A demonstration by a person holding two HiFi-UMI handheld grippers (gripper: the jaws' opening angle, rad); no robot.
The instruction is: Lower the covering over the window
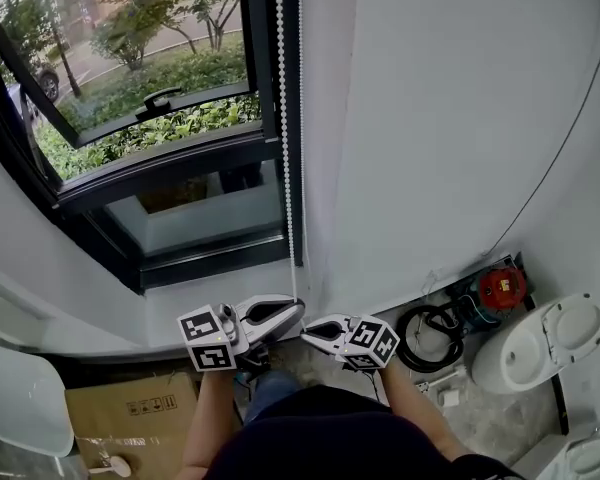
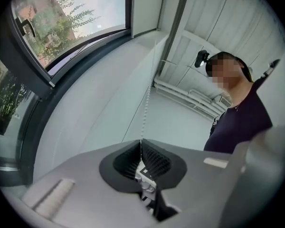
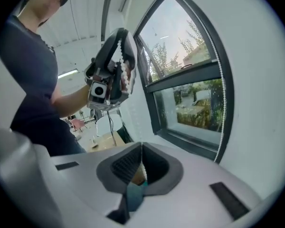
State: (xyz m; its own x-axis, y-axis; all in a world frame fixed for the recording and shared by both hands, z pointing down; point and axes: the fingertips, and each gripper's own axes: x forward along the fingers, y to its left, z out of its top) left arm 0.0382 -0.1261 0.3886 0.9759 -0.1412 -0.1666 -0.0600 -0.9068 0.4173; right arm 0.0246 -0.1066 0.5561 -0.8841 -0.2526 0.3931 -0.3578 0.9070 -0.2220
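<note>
**A:** What sort of place was it?

**B:** A plain workroom or office corner, used partly for storage. Bare white walls (image 1: 440, 118) met a dark-framed window (image 1: 160, 98) that looked out on shrubs (image 1: 170, 73) and a road (image 1: 180, 33).

**A:** What showed the storage?

**B:** A cardboard box (image 1: 130, 413), a white chair (image 1: 20, 398), coiled black cable (image 1: 430, 333) and a red reel (image 1: 502, 288) sat on the speckled floor (image 1: 500, 418). Pipes (image 2: 190, 96) ran under the ceiling.

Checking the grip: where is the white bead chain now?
In the head view the white bead chain hangs down the dark window frame at its right edge, its lower end pinched in the left tool.
</note>
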